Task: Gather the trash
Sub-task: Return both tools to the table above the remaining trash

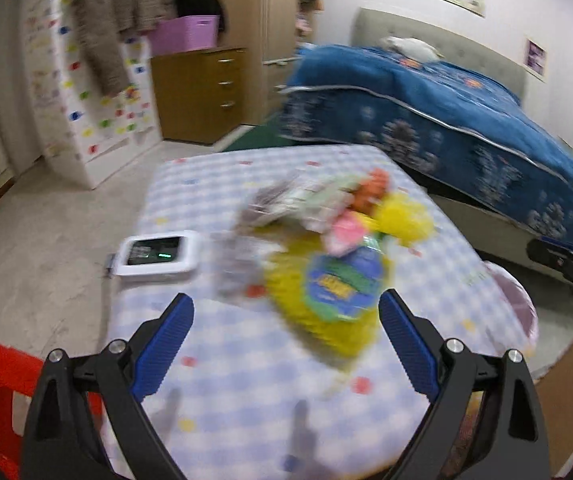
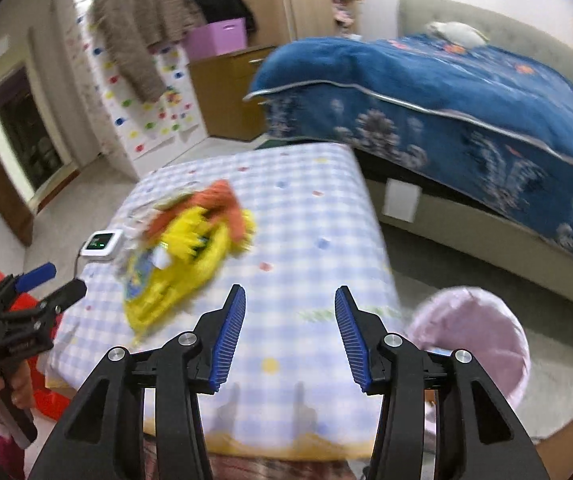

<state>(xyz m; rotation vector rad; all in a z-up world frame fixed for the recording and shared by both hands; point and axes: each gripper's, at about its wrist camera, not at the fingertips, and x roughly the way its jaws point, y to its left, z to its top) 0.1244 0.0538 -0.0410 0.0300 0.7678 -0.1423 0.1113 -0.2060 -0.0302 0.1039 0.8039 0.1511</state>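
Bedroom, blue-quilted bed (image 2: pixel 446 92) behind a checked tablecloth table (image 2: pixel 306 208). Your left gripper (image 1: pixel 286 312) hangs over the cloth, jaws spread wide, nothing between them. Your right gripper (image 2: pixel 289 300) also has its jaws apart and empty. Trash pile (image 1: pixel 326 240) of yellow and orange wrappers lies mid-table, blurred. Pink-lined bin (image 2: pixel 474 344) stands just off the table's right edge.

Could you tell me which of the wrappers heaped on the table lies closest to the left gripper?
The yellow wrapper with the blue label lies closest to the left gripper. It forms the heap's front edge, while the orange wrapper and the pink wrapper sit farther back.
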